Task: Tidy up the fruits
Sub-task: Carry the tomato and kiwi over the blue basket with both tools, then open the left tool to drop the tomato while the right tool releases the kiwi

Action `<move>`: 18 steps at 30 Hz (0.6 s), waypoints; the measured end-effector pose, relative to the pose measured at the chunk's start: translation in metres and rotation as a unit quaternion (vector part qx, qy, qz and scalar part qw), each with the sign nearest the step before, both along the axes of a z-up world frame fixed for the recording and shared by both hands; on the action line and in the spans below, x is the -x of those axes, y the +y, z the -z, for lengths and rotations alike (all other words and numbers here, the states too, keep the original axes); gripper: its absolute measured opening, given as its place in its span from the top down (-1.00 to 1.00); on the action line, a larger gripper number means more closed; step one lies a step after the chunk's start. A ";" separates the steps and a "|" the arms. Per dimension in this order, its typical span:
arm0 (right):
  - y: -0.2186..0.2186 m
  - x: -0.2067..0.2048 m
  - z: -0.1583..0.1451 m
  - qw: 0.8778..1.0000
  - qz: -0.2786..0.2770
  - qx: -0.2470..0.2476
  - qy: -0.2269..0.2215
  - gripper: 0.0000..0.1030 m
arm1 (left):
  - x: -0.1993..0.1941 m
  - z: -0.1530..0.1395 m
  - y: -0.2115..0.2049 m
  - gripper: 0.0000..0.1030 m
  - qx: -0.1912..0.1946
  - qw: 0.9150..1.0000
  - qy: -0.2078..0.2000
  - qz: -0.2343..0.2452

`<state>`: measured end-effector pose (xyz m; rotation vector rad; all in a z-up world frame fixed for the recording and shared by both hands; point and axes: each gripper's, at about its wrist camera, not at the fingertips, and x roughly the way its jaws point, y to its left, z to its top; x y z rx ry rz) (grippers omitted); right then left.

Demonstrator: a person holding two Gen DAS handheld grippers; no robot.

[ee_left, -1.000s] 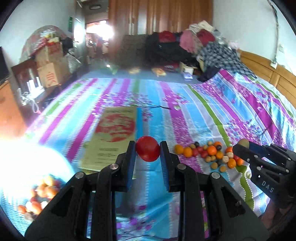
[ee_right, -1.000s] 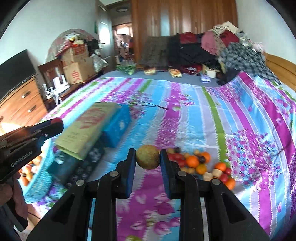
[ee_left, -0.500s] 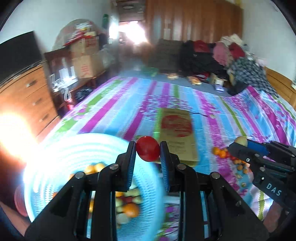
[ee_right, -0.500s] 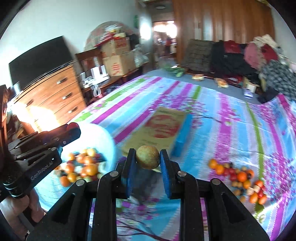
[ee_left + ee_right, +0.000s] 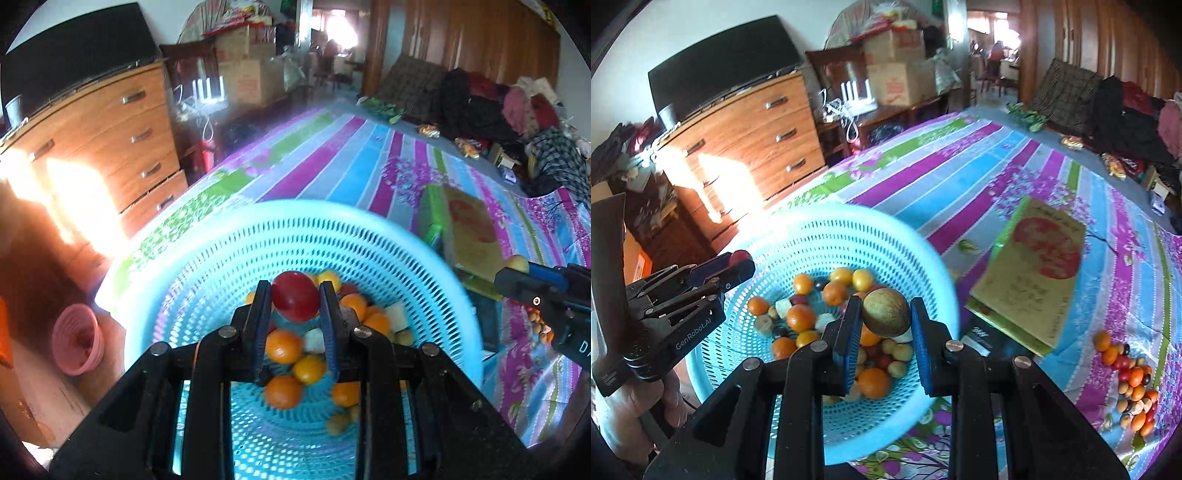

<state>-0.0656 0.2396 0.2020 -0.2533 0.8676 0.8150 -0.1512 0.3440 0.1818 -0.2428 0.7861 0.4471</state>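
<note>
Left gripper (image 5: 295,301) clamps a red fruit (image 5: 295,295) above the blue basket (image 5: 424,258). Right gripper (image 5: 885,314) clamps a brownish-green fruit (image 5: 885,312) over the same basket.

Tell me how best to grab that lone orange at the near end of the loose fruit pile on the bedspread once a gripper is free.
Take the orange across its round middle, coming down from above. It sits at the pile's near-left end, open bedspread to its left, other fruit crowding its right, so set the fingers along the clear sides. Both grippers are full now.
</note>
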 end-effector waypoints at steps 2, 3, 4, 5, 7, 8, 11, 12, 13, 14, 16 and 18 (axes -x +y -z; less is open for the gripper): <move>0.006 -0.003 0.006 1.000 -0.007 0.006 0.016 0.43 | 0.002 0.003 0.004 0.49 0.001 1.000 0.007 -0.001; 0.009 -0.003 0.010 1.000 -0.008 0.013 0.019 0.43 | 0.003 0.004 0.005 0.49 0.002 1.000 0.010 0.000; 0.012 -0.003 0.013 1.000 -0.010 0.018 0.022 0.43 | 0.006 0.006 0.009 0.49 0.004 1.000 0.012 0.000; 0.012 -0.004 0.015 0.999 -0.011 0.019 0.026 0.43 | 0.005 0.007 0.009 0.49 0.006 1.000 0.014 0.001; 0.014 -0.006 0.020 0.999 -0.012 0.023 0.029 0.43 | 0.007 0.011 0.011 0.49 0.010 1.000 0.018 0.002; 0.015 -0.007 0.021 0.999 -0.013 0.025 0.032 0.43 | 0.006 0.013 0.015 0.49 0.011 1.000 0.019 0.003; 0.018 -0.007 0.024 0.999 -0.013 0.029 0.035 0.43 | 0.006 0.016 0.017 0.49 0.015 1.000 0.024 0.006; 0.017 -0.006 0.025 0.999 -0.012 0.028 0.036 0.43 | 0.006 0.017 0.020 0.49 0.016 1.000 0.026 0.006; 0.018 -0.007 0.025 0.999 -0.012 0.028 0.037 0.43 | 0.006 0.018 0.020 0.49 0.017 0.999 0.026 0.007; 0.019 -0.006 0.025 0.999 -0.012 0.028 0.037 0.43 | 0.006 0.018 0.021 0.49 0.017 0.999 0.027 0.007; 0.018 -0.007 0.026 0.999 -0.012 0.028 0.038 0.43 | 0.005 0.019 0.022 0.49 0.018 0.999 0.029 0.006; 0.019 -0.007 0.026 0.999 -0.012 0.029 0.038 0.43 | 0.005 0.019 0.024 0.49 0.018 0.999 0.030 0.006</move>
